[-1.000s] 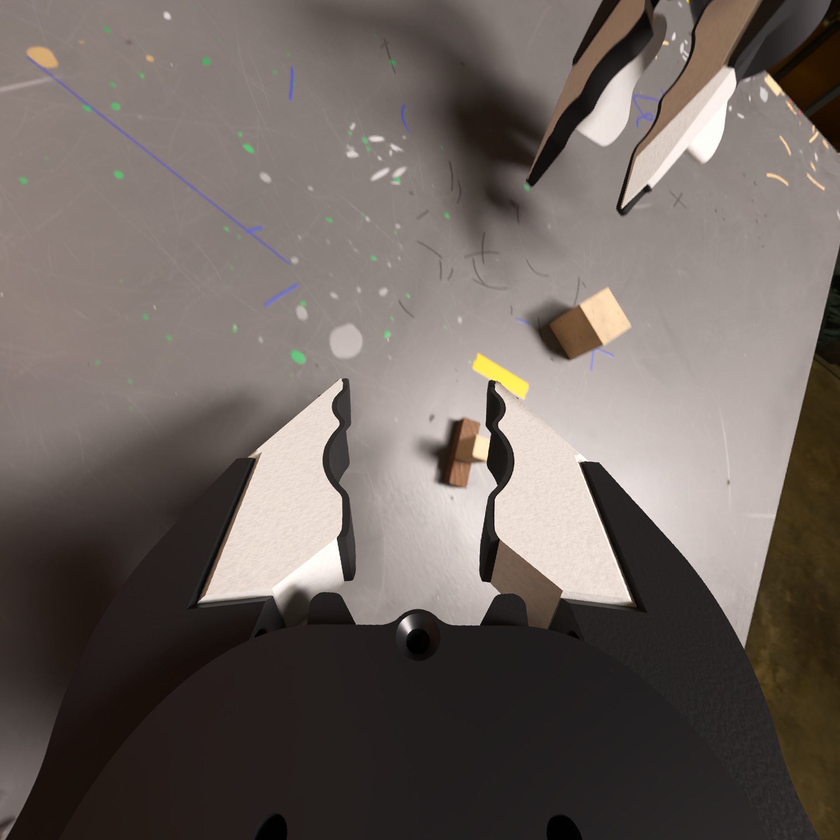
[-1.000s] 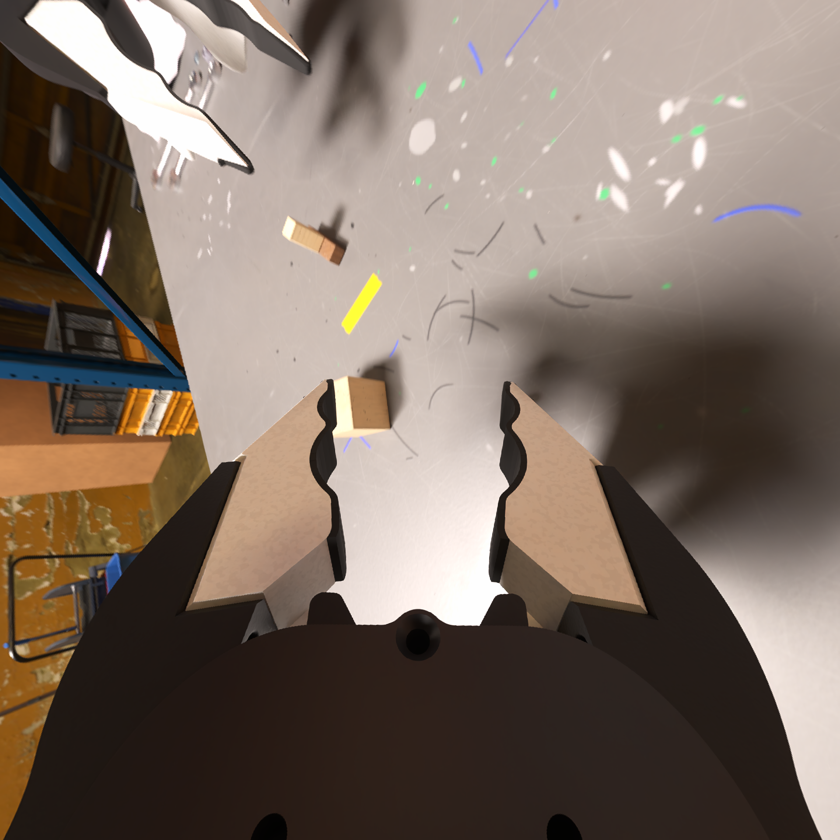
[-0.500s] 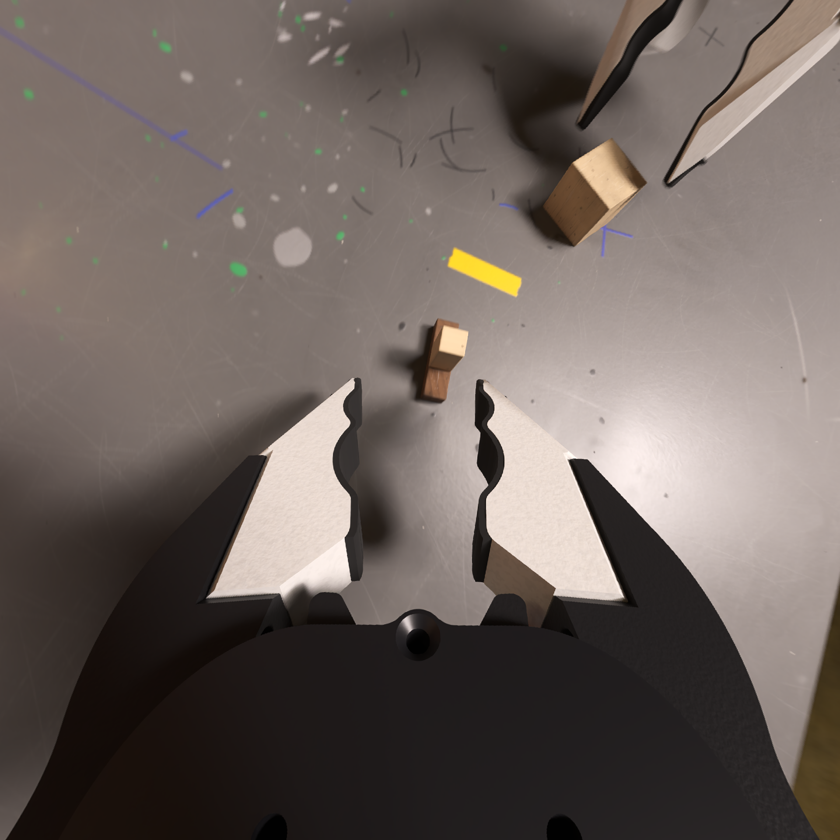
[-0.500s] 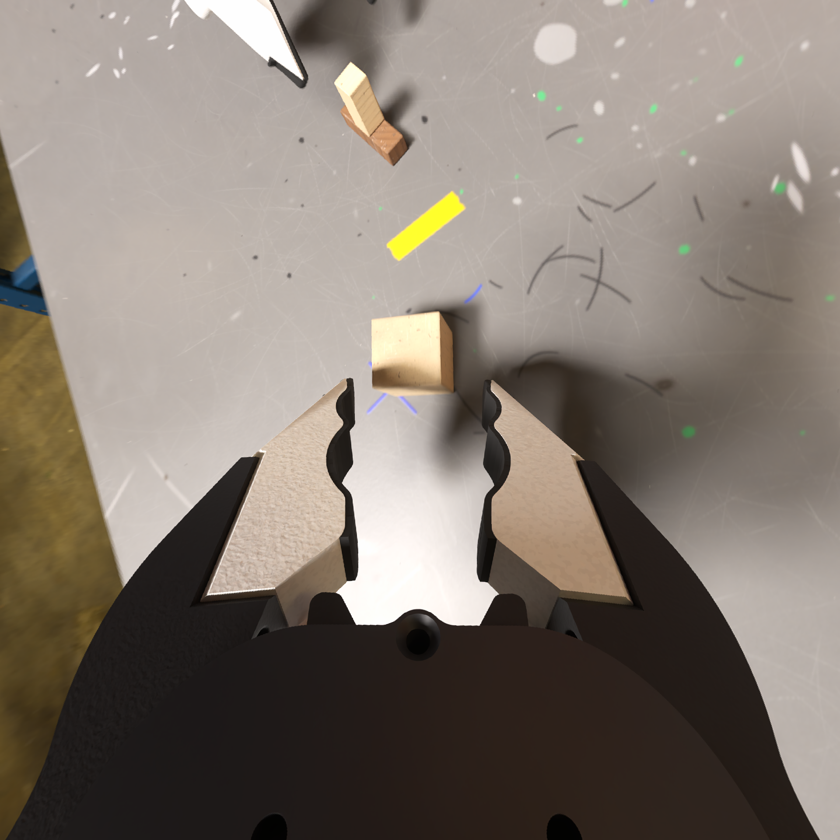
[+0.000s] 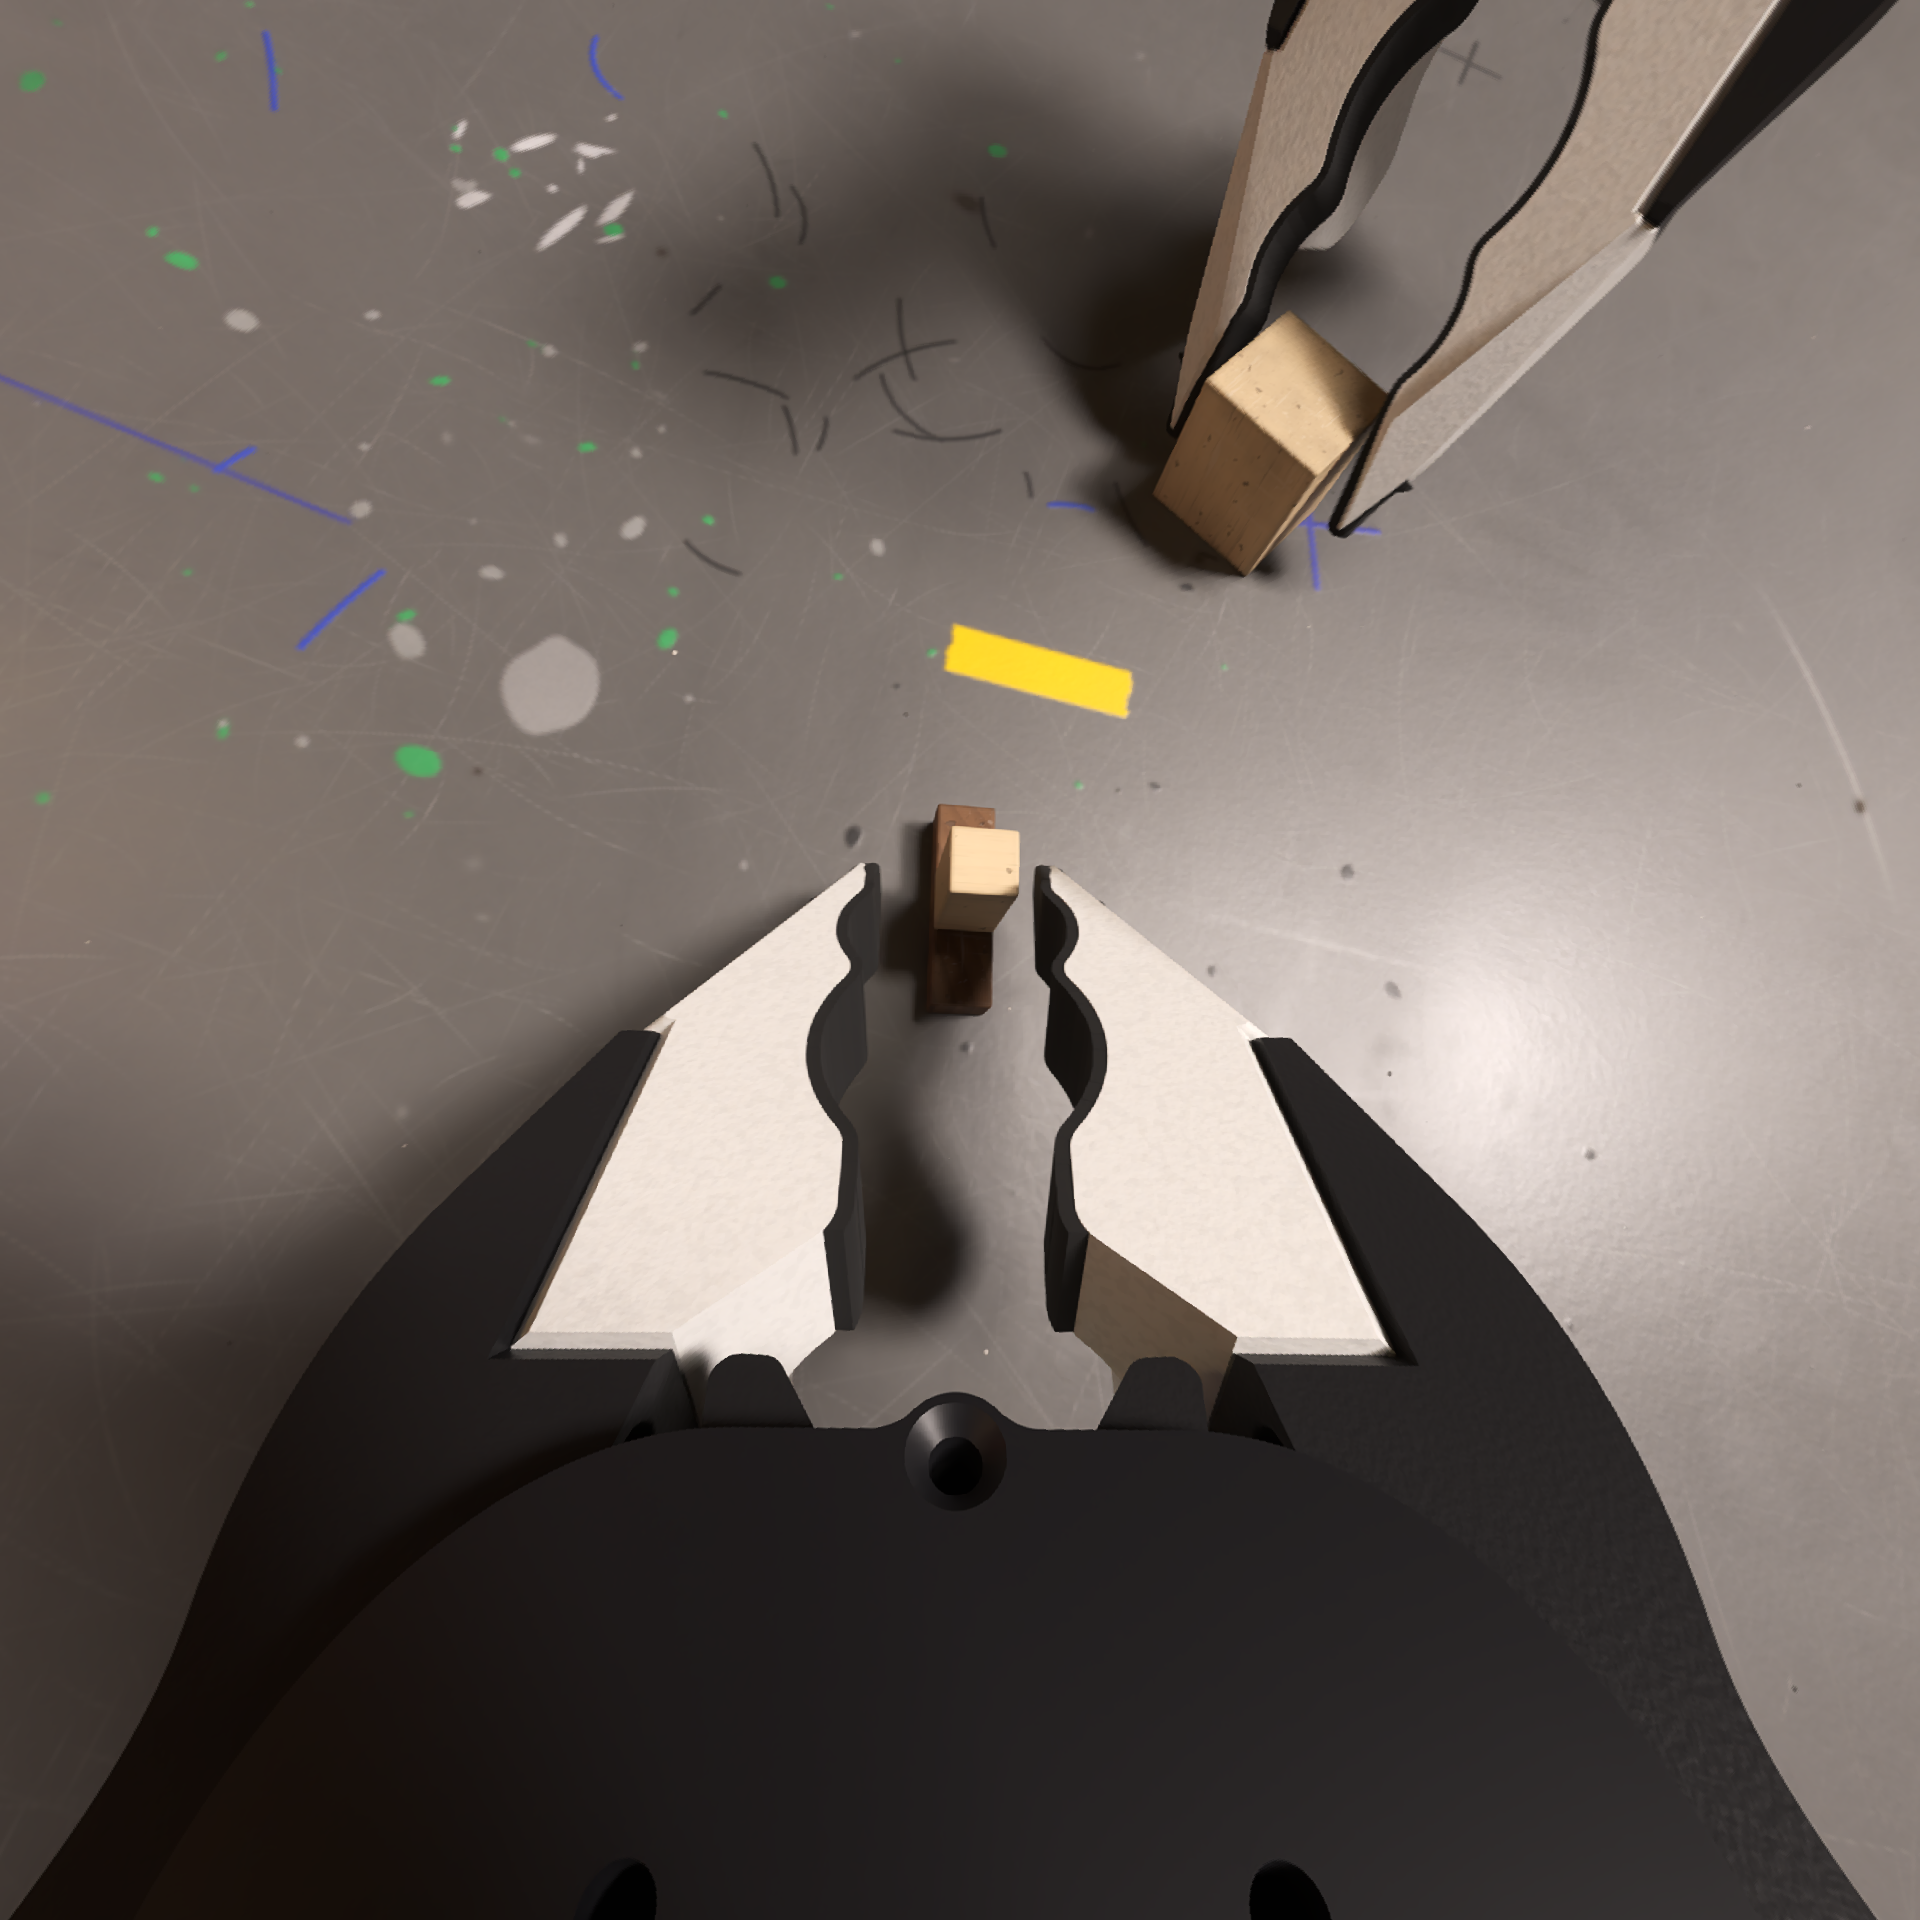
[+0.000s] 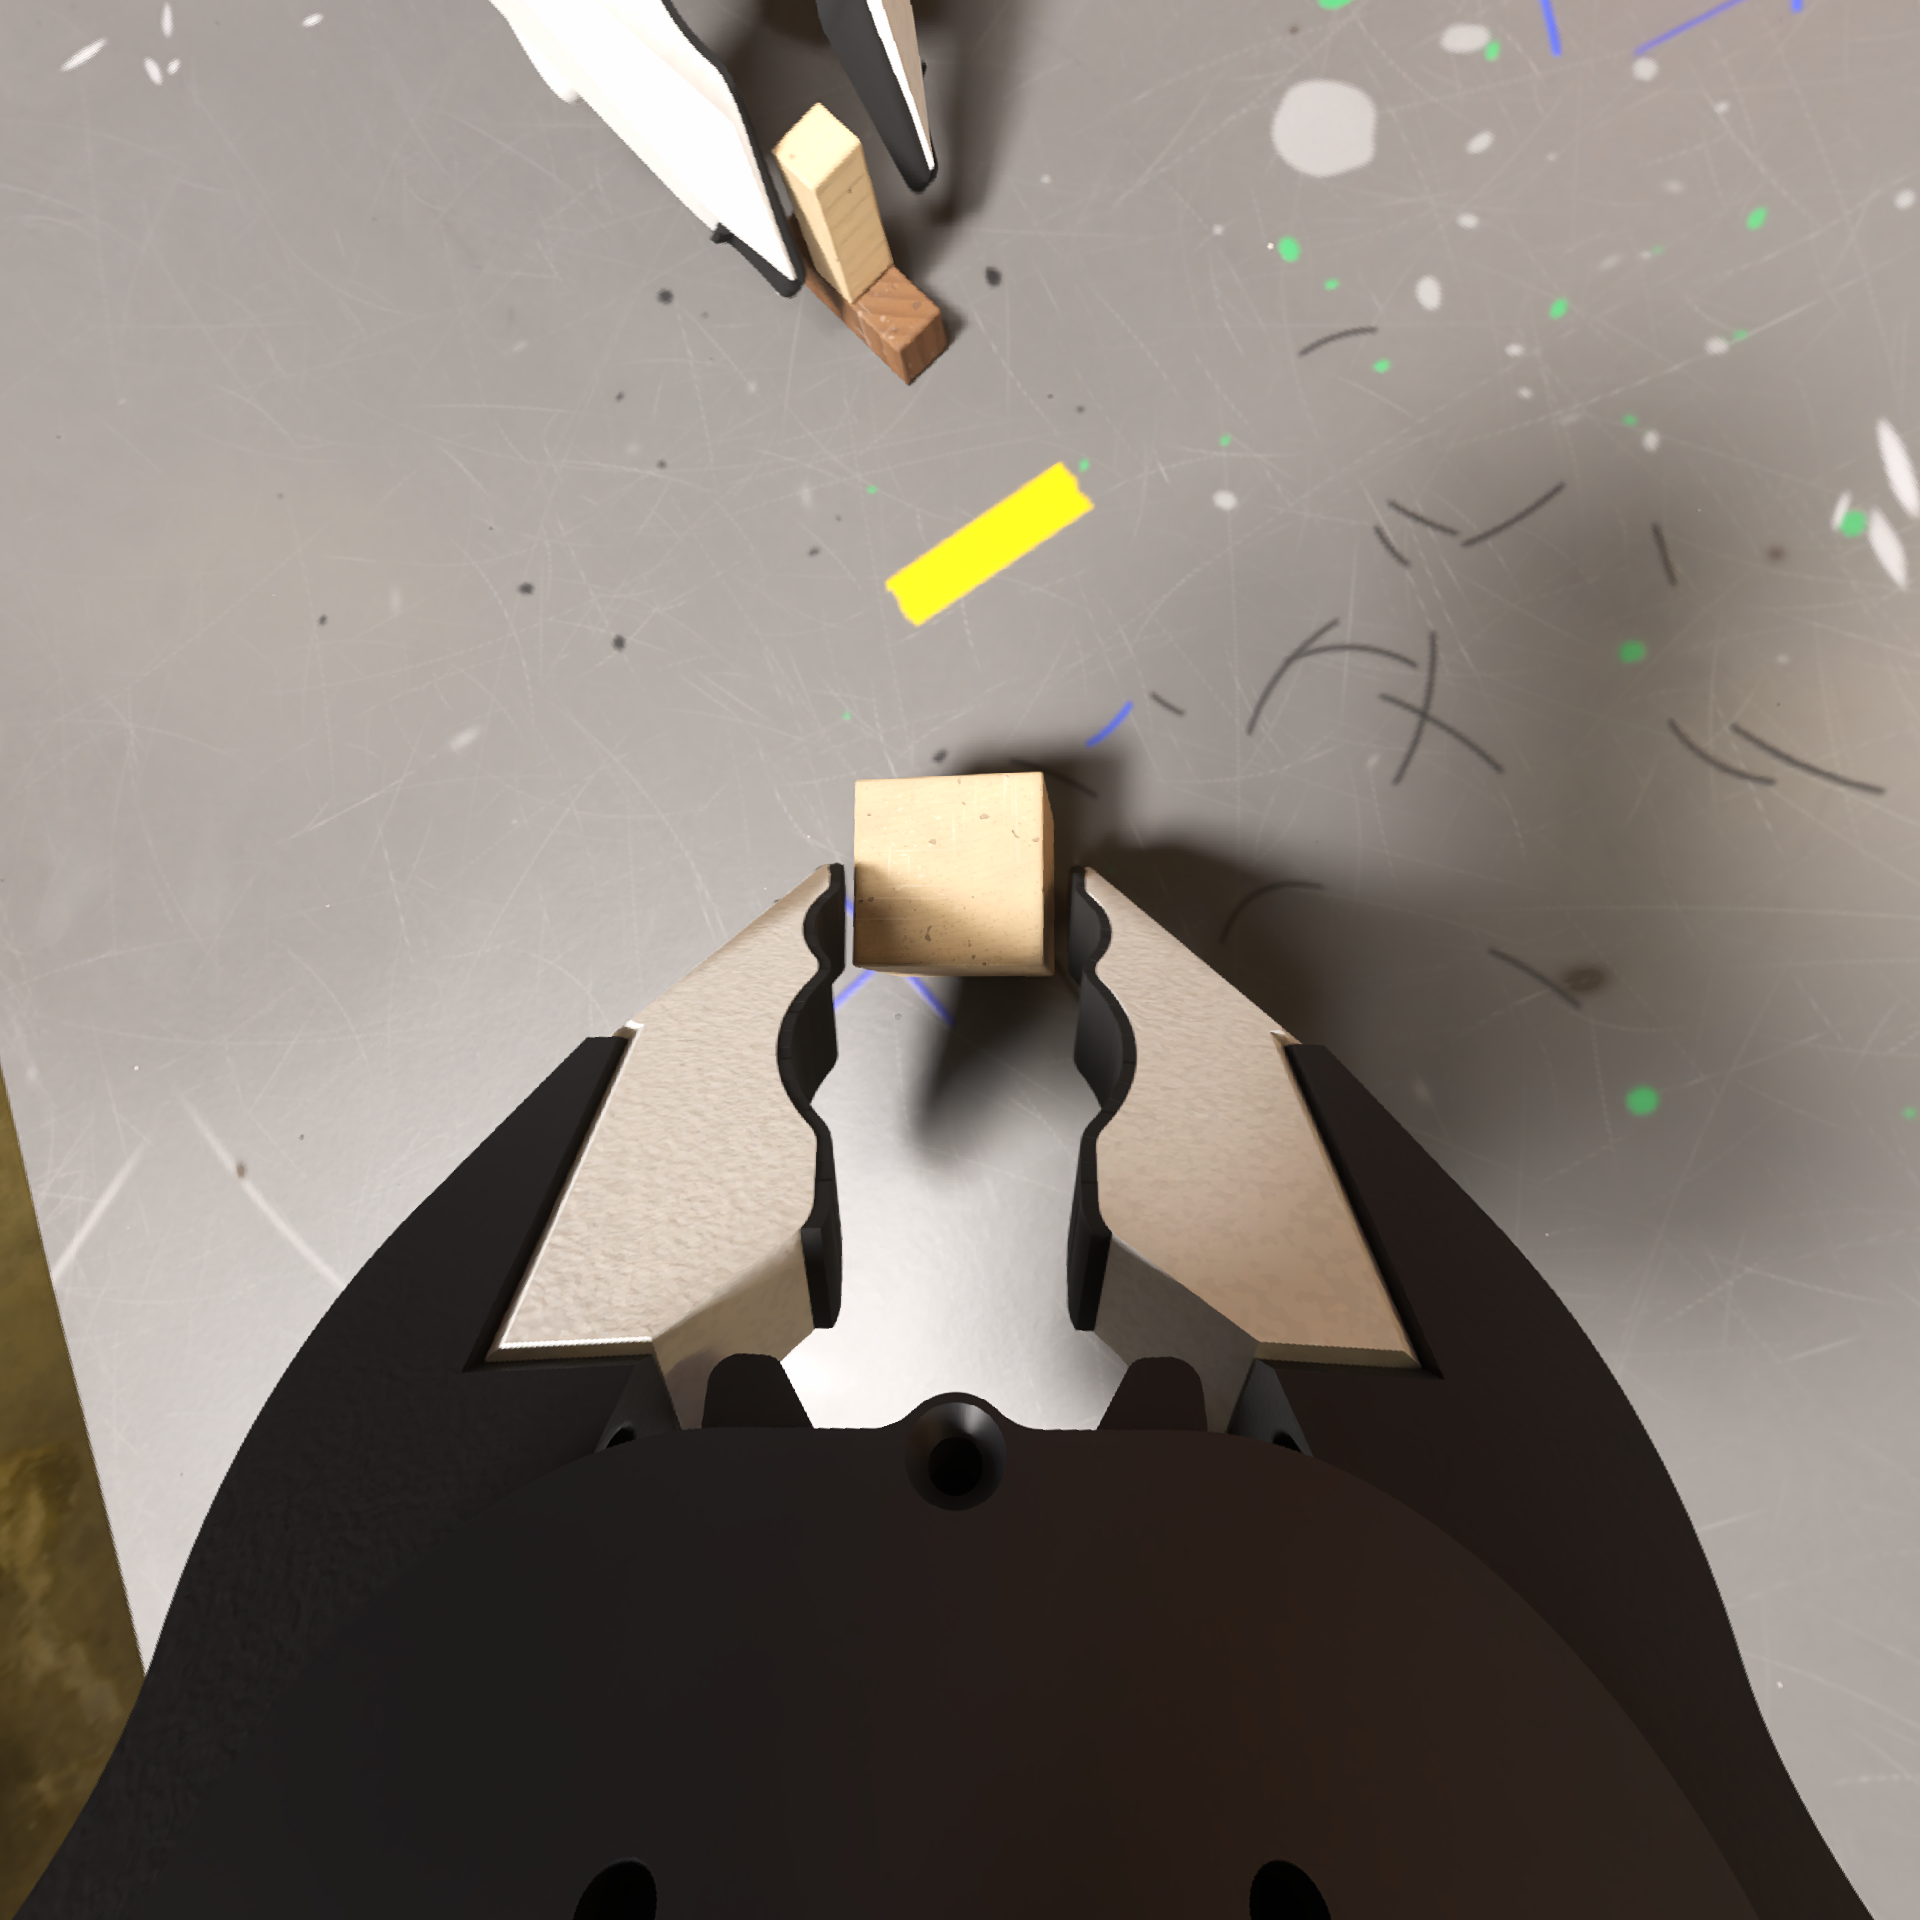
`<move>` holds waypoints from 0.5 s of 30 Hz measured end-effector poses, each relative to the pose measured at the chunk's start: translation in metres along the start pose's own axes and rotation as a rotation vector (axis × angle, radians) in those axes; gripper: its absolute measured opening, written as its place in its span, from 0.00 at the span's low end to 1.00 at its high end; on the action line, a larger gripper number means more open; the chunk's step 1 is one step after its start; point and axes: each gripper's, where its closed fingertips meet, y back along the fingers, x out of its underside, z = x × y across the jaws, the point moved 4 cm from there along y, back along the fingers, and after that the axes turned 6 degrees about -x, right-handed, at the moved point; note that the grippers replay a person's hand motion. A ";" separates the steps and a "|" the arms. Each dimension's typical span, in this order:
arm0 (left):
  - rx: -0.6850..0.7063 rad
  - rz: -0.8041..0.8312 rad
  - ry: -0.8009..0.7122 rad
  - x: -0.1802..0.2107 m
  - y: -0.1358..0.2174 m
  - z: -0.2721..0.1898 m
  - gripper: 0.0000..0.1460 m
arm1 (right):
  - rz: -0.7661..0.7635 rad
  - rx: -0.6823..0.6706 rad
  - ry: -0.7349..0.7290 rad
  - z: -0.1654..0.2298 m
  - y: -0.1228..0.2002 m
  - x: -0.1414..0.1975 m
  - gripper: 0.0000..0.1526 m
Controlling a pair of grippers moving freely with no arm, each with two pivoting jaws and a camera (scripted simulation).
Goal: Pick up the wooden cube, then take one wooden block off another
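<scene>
The wooden cube [image 6: 951, 904] rests on the grey table [image 6: 416, 727], between the fingertips of my right gripper [image 6: 954, 878]. The jaws are open, with a thin gap on each side of the cube. It also shows in the left wrist view [image 5: 1247, 457], with the right gripper [image 5: 1268, 473] around it. A pale wooden block [image 5: 979, 878] stands on a dark wooden block [image 5: 956, 987]. My left gripper [image 5: 954, 878] is open and straddles the pale block without touching it. The right wrist view shows the pale block [image 6: 836, 203], the dark block [image 6: 899, 327] and the left gripper [image 6: 847, 229].
A yellow tape strip [image 5: 1039, 670] lies flat on the table between the cube and the stacked blocks; it also shows in the right wrist view [image 6: 987, 545]. The table's edge and the floor [image 6: 31, 1455] lie to the left of my right gripper.
Both grippers moved in and down. The right one now has the cube between its tips, the left one the pale block. Both jaws have narrowed a little.
</scene>
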 end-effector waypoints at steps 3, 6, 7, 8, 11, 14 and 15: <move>0.017 -0.021 -0.004 -0.001 0.000 -0.003 0.14 | -0.009 0.004 0.015 0.001 0.000 0.000 0.25; 0.027 -0.040 0.010 -0.001 -0.001 -0.004 0.10 | -0.013 0.016 0.028 0.000 0.001 -0.001 0.24; 0.032 -0.043 0.016 -0.001 -0.001 -0.004 0.10 | -0.014 0.022 0.033 0.001 0.001 -0.001 0.24; 0.034 -0.046 0.020 -0.001 -0.001 -0.004 0.09 | -0.018 0.026 0.035 0.001 0.001 -0.001 0.24; 0.033 -0.053 0.020 -0.002 -0.001 -0.004 0.08 | -0.039 0.030 0.040 0.001 0.004 -0.003 0.24; 0.040 -0.067 0.020 -0.003 -0.002 -0.005 0.08 | -0.060 0.026 0.045 0.001 0.008 -0.004 0.24; 0.044 -0.071 0.020 -0.004 -0.002 -0.005 0.08 | -0.067 0.019 0.047 0.000 0.009 -0.004 0.24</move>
